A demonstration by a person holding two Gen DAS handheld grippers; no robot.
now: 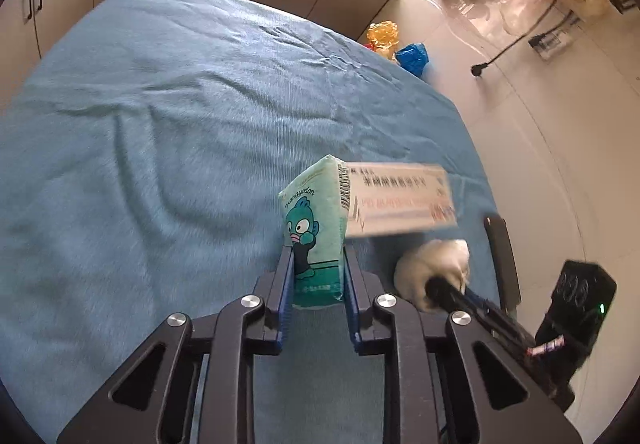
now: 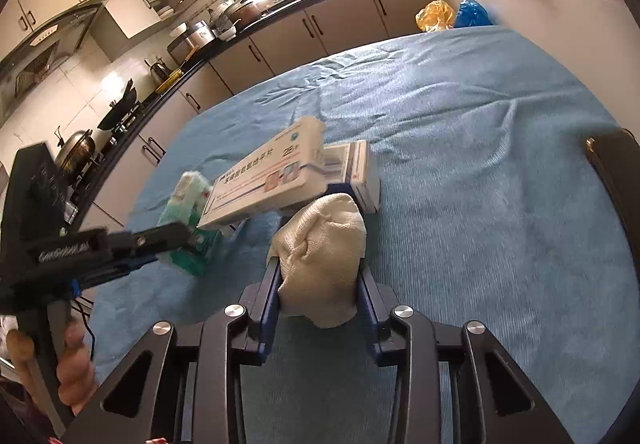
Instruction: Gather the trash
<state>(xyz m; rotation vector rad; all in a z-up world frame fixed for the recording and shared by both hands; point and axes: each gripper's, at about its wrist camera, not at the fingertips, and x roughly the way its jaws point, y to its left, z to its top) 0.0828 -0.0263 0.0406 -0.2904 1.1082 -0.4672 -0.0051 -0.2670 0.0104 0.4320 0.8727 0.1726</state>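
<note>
The green tissue pack, low centre in the left view, is pinched by the left gripper; the right gripper clamps a crumpled white wad. Medicine boxes remain uncollected on the tabletop; no bin visible.

We see the left gripper tilted downward toward the surface, its jaws drawn in and pressing both sides of the green tissue pack; in the right wrist view that same gripper enters from nine o'clock, reaching toward three o'clock, with the fingers of the person's hand wrapped on its handle at seven o'clock; the right gripper also slopes downward, jaws clamped on the cream cloth wad; in the left wrist view its black finger shows at four o'clock against that wad.
</note>
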